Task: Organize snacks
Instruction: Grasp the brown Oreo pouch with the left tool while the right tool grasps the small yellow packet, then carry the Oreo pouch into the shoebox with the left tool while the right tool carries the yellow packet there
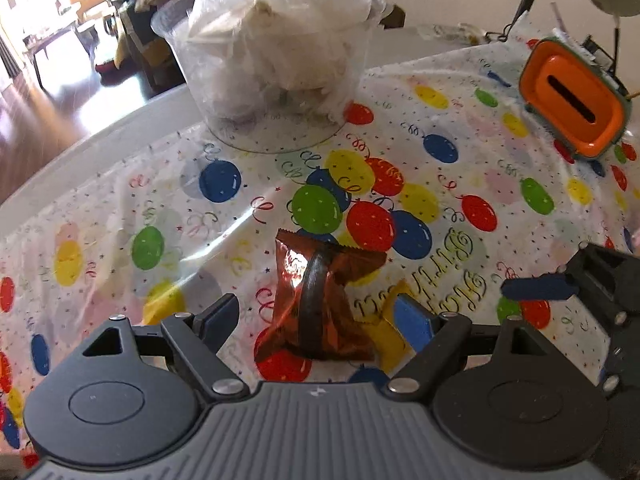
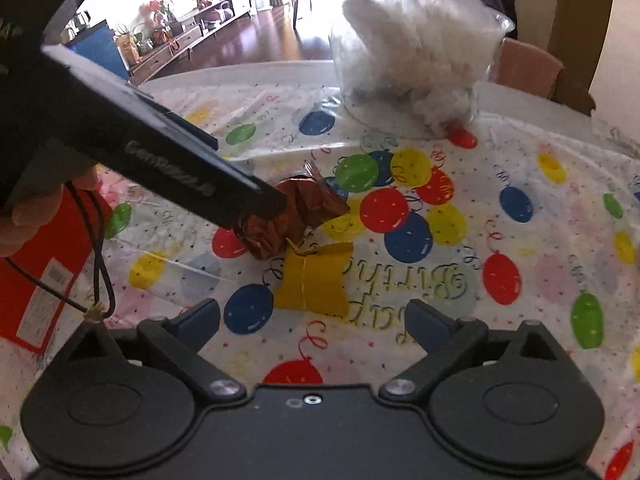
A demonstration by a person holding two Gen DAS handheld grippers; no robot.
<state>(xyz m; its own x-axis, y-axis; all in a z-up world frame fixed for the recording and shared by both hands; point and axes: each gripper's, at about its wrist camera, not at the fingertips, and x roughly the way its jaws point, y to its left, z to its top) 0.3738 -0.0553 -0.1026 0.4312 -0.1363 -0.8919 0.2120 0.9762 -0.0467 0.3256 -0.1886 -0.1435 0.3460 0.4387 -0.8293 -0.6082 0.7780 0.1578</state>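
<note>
balloon-print surface (image 1: 120,208) | clear tub (image 1: 272,76) holds white-wrapped snacks | left tongs (image 1: 320,320) wide around brown packet (image 1: 320,300) | right tongs (image 2: 312,320) wide, empty | red box (image 2: 44,264) right view only

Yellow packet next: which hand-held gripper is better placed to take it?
Right. The right hand-held gripper is open, with the yellow packet lying straight ahead of its fingers. The left hand-held gripper, also open, straddles the brown packet.

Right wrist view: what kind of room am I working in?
Probably a home dining area open to a living room: a table under a balloon-print birthday tablecloth, a long low wooden sideboard with plants, and a pink upholstered chair.
</note>
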